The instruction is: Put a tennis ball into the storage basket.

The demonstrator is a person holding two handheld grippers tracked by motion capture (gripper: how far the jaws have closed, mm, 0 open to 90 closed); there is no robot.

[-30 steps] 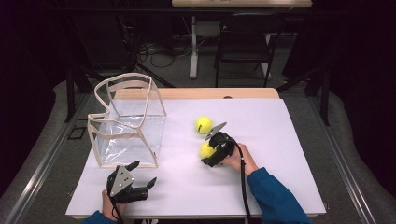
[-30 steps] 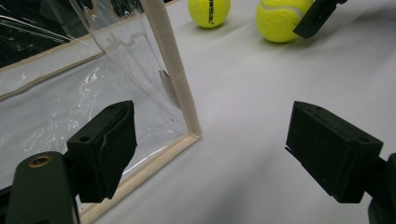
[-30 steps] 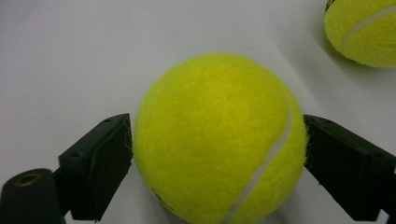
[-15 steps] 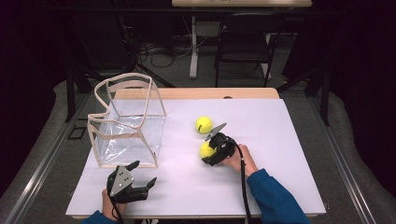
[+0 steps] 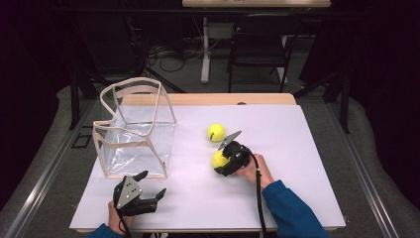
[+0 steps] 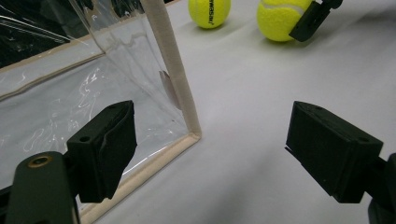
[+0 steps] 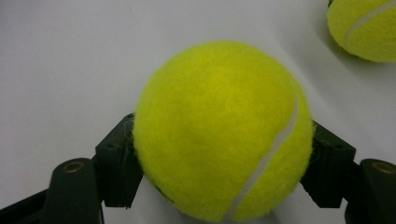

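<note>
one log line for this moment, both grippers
left gripper: open, empty | right gripper: shut on near tennis ball | far tennis ball: free on table

- Tennis ball (image 7: 222, 130) in the right gripper (image 5: 229, 159): bright yellow-green felt, pale white curved seam.
- Second tennis ball (image 5: 216, 132): same yellow-green, white seam, dark printed lettering seen in left gripper view.
- Both grippers black; left gripper (image 5: 141, 194) carries a grey plate on top.
- Clear bag (image 5: 133, 130): see-through plastic, beige fabric edging.
- Table top (image 5: 297, 148): plain white, light wood strip along the far edge.
- Sleeve (image 5: 292, 210): blue.
- Floor (image 5: 44, 148): grey.
</note>
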